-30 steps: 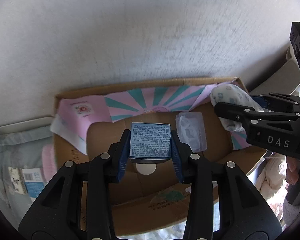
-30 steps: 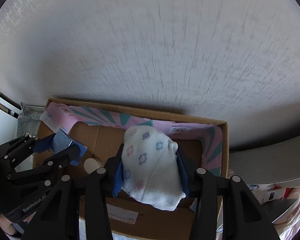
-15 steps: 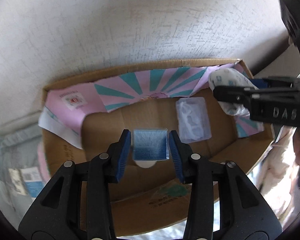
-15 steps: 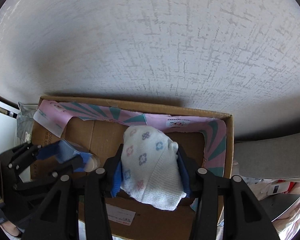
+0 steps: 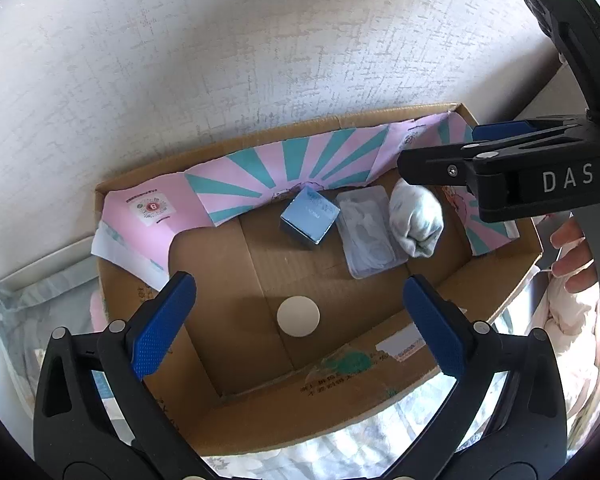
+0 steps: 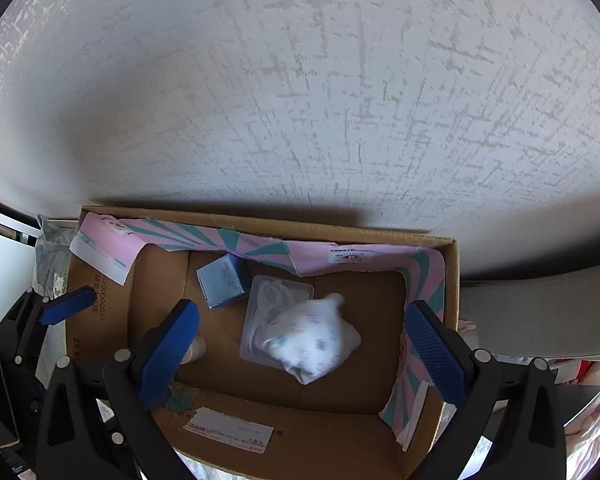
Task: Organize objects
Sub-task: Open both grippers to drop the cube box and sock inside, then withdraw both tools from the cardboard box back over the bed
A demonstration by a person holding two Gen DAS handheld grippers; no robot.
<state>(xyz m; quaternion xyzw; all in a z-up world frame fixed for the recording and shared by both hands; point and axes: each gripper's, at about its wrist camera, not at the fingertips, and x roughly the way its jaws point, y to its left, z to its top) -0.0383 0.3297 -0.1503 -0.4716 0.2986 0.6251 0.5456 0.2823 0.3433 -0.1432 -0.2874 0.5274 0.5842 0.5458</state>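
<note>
Both claws hang spread wide over the cardboard box (image 5: pixel 500 280), nothing in either one. The left gripper (image 5: pixel 300 320) stands released above the near middle of the box floor, right over a small white disc (image 5: pixel 298 316). The right gripper (image 6: pixel 300 344) is just as slack, over the right half.

Down on the floor, the blue carton (image 5: pixel 310 218) sits tilted on a corner against the far wall's pink and teal paper lining (image 5: pixel 260 176). Beside it lies the clear plastic packet (image 5: pixel 366 232), long axis running from far wall toward the near edge. The rolled white sock (image 5: pixel 416 220) rests at the packet's right; in the right wrist view it looks blurred and overlaps the packet.

Everything in sight lies inside the box, so I'd guess both claws must look beyond it, where cloth shows past the near edge.
</note>
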